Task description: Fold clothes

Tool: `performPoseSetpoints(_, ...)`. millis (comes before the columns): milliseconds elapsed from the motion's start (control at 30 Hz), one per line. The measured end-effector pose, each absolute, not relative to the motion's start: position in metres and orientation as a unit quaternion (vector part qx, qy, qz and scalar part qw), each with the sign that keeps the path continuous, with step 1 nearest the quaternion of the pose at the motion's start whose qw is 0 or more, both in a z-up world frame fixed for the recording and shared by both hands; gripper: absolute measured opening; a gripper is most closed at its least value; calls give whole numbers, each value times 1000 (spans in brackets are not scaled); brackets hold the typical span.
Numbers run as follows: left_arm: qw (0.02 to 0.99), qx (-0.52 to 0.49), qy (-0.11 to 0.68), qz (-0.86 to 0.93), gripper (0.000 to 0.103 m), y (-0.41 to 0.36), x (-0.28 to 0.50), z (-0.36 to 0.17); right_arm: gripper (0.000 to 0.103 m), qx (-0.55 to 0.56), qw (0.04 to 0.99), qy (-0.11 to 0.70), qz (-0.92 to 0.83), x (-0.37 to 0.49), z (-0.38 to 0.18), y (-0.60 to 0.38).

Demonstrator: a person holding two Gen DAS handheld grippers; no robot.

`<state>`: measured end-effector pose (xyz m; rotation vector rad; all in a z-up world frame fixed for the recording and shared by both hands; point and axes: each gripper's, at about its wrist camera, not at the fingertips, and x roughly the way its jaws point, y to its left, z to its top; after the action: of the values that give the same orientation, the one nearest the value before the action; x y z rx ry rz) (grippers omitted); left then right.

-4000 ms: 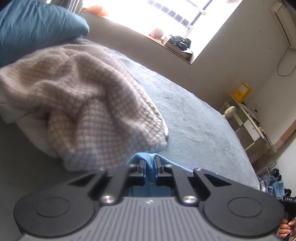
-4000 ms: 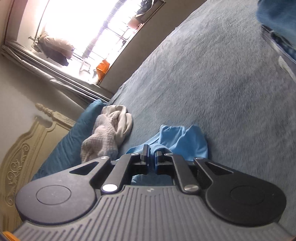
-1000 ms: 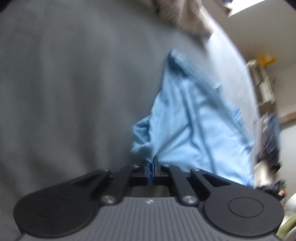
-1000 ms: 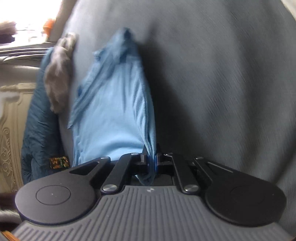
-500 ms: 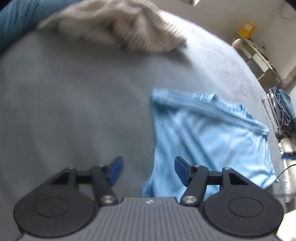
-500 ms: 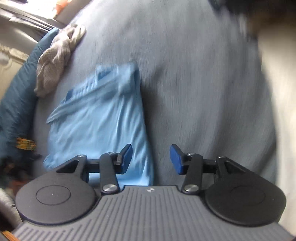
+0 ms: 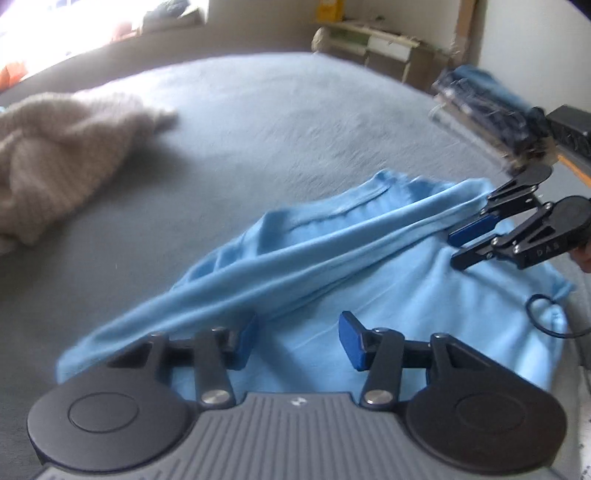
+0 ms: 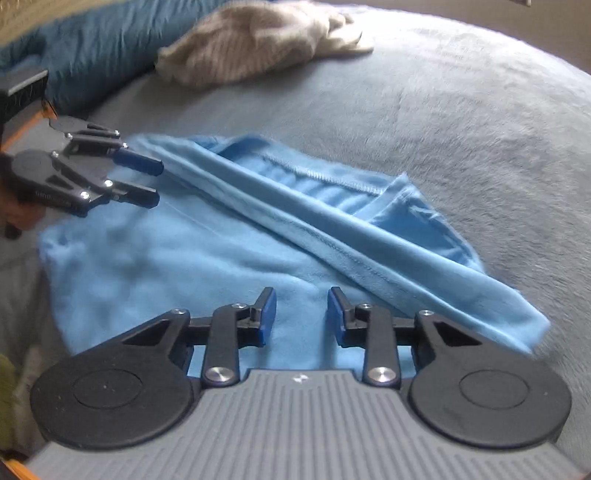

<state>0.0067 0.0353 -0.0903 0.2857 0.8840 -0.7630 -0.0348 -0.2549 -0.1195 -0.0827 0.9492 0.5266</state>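
Blue pads on the left gripper (image 7: 297, 341) stand fairly wide apart and are drawing together, with the light blue shirt (image 7: 424, 295) lying under the gap, nothing pinched that I can see. The right gripper (image 8: 301, 317) has a narrower gap, also closing over the same cloth, pads not yet pressing.

That shirt lies spread on the grey bedspread (image 8: 443, 118), with a long bunched fold running slantwise across it between the two tools. I reckon that ridge is the trouble: if either jaw shuts where it now hovers, it may catch only the top layer, or the loose roll, and drag the garment crooked. Closing at uneven moments could skew it too.

Farther off, a beige knitted garment (image 7: 55, 155) sits well clear, beside a teal pillow (image 8: 81, 48).

Lettering on each gripper's arm is too blurred to read; a yellow box (image 7: 330, 9) is likewise illegible.
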Motion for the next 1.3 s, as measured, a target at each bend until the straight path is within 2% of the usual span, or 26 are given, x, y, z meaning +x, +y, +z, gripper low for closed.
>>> performPoseSetpoints(67,832,135,409,-350,47,34,17,-100,25,-47,862,445,240,-22,-124,-256)
performPoseSetpoints(167,855,118,387,-325,49,35,39,-101,25,-64,880,421,211,0,-125,-259)
performPoseSetpoints(300,889,72,368,-263,51,51,63,-90,27,-7,916,376,142,24,-107,-291)
performPoseSetpoints(400,890,32,374,-260,54,72,60,-76,27,29,920,357,159,16,-99,-309)
performPoseSetpoints(533,847,57,390,-357,57,75,32,-66,27,17,894,371,251,-7,-102,-302)
performPoseSetpoints(667,776,113,438,-440,57,50,17,-93,27,-36,870,400,285,-1,-121,-278)
performPoseSetpoints(800,809,132,414,-395,53,40,39,-110,27,-22,882,388,266,26,-125,-271)
performPoseSetpoints(867,830,74,413,-367,53,51,61,-109,27,6,896,378,234,37,-121,-278)
performPoseSetpoints(1000,865,48,394,-307,56,74,77,-102,27,24,908,367,202,36,-112,-299)
performPoseSetpoints(1133,867,41,398,-299,58,98,68,-90,27,40,900,360,243,8,-98,-314)
performPoseSetpoints(1300,852,68,426,-297,60,115,59,-89,28,31,878,407,251,-13,-101,-336)
